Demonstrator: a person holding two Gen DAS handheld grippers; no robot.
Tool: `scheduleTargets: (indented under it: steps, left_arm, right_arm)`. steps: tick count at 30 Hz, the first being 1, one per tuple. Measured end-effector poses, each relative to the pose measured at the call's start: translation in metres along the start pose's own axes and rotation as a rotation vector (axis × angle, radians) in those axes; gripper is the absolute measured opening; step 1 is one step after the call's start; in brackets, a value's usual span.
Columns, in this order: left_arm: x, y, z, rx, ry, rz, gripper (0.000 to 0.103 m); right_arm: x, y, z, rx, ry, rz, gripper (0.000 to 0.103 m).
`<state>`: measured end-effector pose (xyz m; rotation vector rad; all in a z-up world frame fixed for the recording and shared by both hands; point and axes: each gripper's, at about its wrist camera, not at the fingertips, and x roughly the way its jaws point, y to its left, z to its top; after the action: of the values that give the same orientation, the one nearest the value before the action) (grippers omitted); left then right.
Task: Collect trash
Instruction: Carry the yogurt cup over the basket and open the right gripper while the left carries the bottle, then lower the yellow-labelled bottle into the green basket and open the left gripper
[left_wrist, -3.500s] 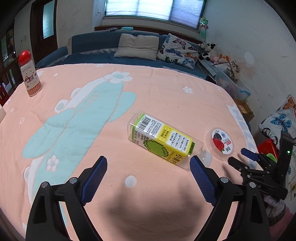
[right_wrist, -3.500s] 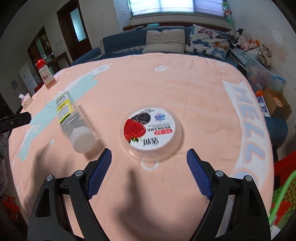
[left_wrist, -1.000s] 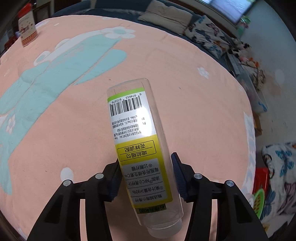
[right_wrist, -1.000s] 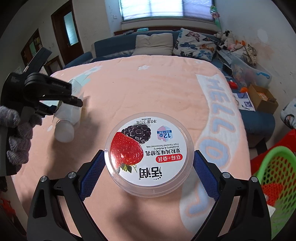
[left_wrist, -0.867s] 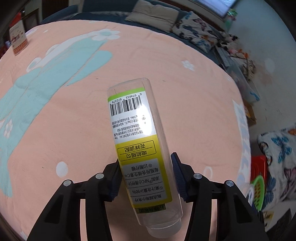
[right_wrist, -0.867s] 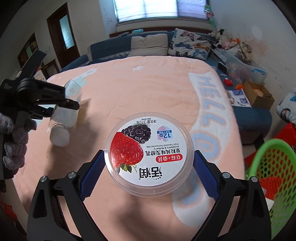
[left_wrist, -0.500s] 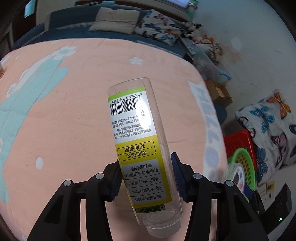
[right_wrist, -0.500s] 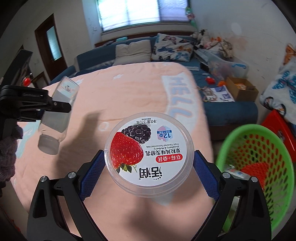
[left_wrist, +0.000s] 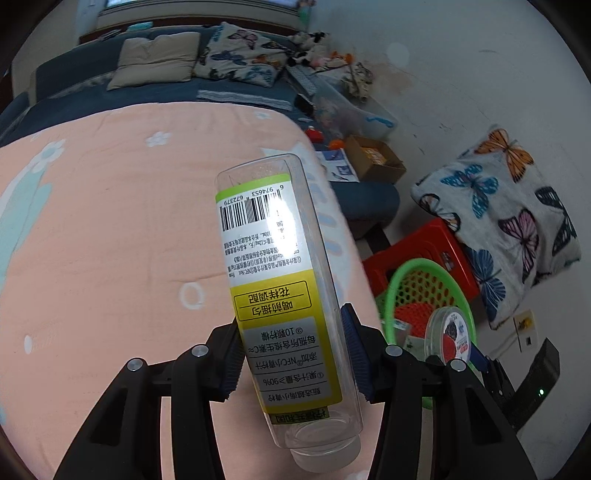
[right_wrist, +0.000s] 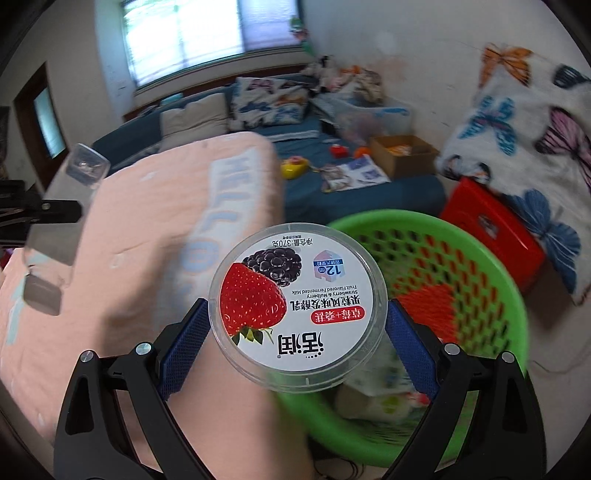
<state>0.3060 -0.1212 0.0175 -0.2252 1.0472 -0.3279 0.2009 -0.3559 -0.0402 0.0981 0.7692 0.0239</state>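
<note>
— Bottle (left_wrist: 284, 291) first: where is it?
— Clear plastic, yellow and green label, pinched between the blue pads of the left gripper (left_wrist: 291, 354). It is held off the pink blanket (left_wrist: 110, 221), cap end toward the camera, base pointing away and tilted a little to the left.
— And the other hand?
— The right gripper (right_wrist: 297, 332) is clamped on a round yogurt cup (right_wrist: 297, 306), strawberry and mulberry on its lid. The cup hangs at the blanket's edge, over the near rim of the green basket (right_wrist: 491, 266).
— What is in that basket?
— Some pale packaging low down, too blurred to name. A red crate (right_wrist: 491, 229) stands just behind it, by a butterfly-print pillow (right_wrist: 528, 122)
</note>
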Motion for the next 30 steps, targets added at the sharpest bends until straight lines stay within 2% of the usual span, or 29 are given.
scheduleTargets:
  steps: [7, 12, 24, 30]
  left_arm:
    - [0.013, -0.047, -0.003, 0.084, 0.022, -0.035, 0.047]
    - [0.021, -0.071, -0.005, 0.131, 0.038, -0.051, 0.047]
    - [0.044, -0.124, -0.015, 0.266, 0.085, -0.104, 0.047]
    - [0.057, -0.143, -0.018, 0.324, 0.103, -0.113, 0.047]
  right_arm:
    - [0.001, -0.050, -0.007, 0.066, 0.011, -0.087, 0.093]
    - [0.007, -0.076, -0.011, 0.110, 0.026, -0.115, 0.093]
    - [0.010, -0.104, -0.019, 0.156, 0.047, -0.142, 0.093]
    - [0.004, -0.110, -0.021, 0.165, 0.030, -0.153, 0.093]
